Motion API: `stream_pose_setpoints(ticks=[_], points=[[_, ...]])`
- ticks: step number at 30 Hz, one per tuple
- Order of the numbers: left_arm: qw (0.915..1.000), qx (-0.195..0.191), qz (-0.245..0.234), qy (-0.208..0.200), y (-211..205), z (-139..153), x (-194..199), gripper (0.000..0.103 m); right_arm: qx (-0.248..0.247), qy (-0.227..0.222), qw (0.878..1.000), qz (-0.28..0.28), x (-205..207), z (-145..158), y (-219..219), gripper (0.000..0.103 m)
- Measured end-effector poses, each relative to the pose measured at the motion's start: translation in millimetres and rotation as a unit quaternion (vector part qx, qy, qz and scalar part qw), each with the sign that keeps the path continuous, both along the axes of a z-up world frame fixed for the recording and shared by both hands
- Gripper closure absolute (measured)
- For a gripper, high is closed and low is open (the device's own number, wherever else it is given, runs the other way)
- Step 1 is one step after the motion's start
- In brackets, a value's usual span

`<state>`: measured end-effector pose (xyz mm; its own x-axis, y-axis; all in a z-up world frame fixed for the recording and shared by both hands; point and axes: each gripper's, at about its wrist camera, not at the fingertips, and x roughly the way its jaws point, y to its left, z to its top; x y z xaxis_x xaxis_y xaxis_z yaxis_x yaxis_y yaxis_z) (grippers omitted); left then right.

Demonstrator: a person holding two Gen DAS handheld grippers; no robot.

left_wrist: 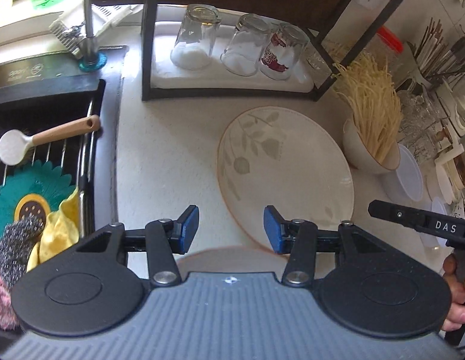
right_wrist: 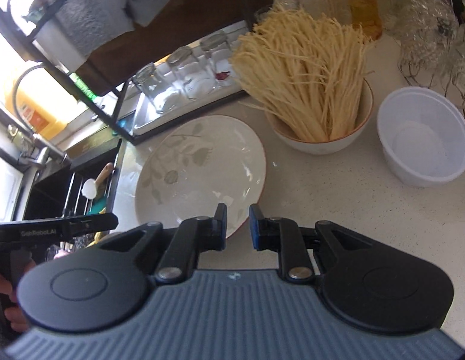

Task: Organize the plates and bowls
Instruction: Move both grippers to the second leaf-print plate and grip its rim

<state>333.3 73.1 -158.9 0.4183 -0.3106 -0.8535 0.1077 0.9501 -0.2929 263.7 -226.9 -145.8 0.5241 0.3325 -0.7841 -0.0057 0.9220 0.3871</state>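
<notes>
You are holding the left gripper (left_wrist: 231,228) over the pale counter (left_wrist: 172,156), its jaws standing apart with nothing between them; the blue pads (left_wrist: 190,229) are hanging above bare counter just left of the near rim of the leaf-patterned plate (left_wrist: 285,177). That plate is lying flat on the counter, in front of the dark-framed rack (left_wrist: 148,60), where three drinking glasses (left_wrist: 194,37) are standing upside down on a white tray. Just right of the plate, a white bowl with a thin brown rim (left_wrist: 370,156) is sitting upright, filled with pale dry noodles (left_wrist: 373,111) fanning upward. In the right wrist view, you are holding the right gripper (right_wrist: 237,225) at the plate's (right_wrist: 199,174) near edge; its jaws are drawn nearly together, leaving a narrow gap with nothing clamped, and whether the left pad is touching the rim cannot be told. The noodle bowl (right_wrist: 322,141) is sitting beyond the plate to the right, and a white plastic bowl (right_wrist: 424,138) is standing apart from it, farther right, empty and upright. To the left, the dark sink (left_wrist: 46,138) is holding a wooden-handled brush (left_wrist: 49,138), a steel scourer (left_wrist: 17,243) and a yellow cloth (left_wrist: 59,228). Your hand (left_wrist: 456,297) is gripping the right gripper's handle at the edge of the left wrist view.
</notes>
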Motion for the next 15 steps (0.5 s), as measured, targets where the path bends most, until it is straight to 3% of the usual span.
stream_pose_setpoints(ticks=[4,7,15], points=[[0.9999,0.002,-0.011,0.008,-6,-13,22,0.049,0.010,0.019,1.000,-0.020,15,-11,-6,0.081],[0.9997,0.006,-0.015,0.016,-9,-23,37,0.050,0.020,0.035,0.999,-0.035,25,-19,-10,0.073],[0.9993,0.006,-0.023,0.029,-14,-38,59,0.050,0.039,0.064,0.996,-0.048,45,-34,-18,0.073]])
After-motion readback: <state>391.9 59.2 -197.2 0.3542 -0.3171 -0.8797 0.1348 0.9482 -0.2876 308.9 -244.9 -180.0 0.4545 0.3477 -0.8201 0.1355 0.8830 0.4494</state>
